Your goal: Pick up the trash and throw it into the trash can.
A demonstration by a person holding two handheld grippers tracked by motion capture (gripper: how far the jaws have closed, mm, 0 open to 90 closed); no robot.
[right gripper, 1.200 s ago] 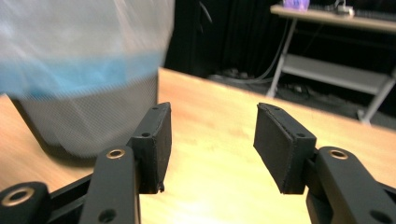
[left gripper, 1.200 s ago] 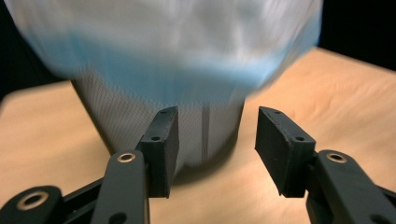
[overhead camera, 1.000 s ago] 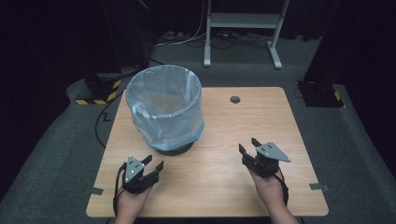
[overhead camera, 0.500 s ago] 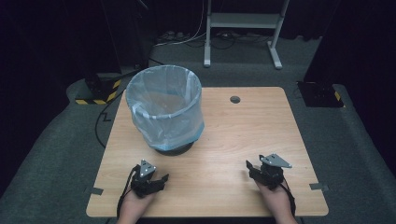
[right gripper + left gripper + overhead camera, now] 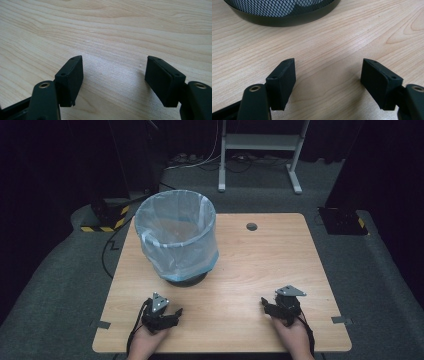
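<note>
Left gripper point(image 5: 173, 314): it is held low at the near left of the table point(image 5: 260, 265), and its jaws are spread wide with nothing between them. In the left gripper view only bare wood is seen between the two black pads point(image 5: 283, 78).

Right gripper point(image 5: 266, 304): it is held low at the near right, also gaping wide and empty. In the right gripper view the wood grain is seen between its pads point(image 5: 70, 77).

Waste bin point(image 5: 177, 240): a black mesh bin lined with a pale blue plastic bag is standing upright on the far left part of the table. Its mesh base point(image 5: 284, 11) is seen just beyond the left gripper, apart from the jaws and not touched.

What has changed: compared with one second ago, both grippers have been drawn back toward the near edge and lowered close to the wood. The bin has not been moved.

Meaning for the work: a rest position seems to have been taken by both hands. It is judged that either the work on the bin is finished or it is not yet begun; which of the two cannot be told.

Other things: a small round cable hole point(image 5: 251, 226) is seen at the far side of the table, and a white metal stand point(image 5: 260, 150) is standing on the grey floor behind.
</note>
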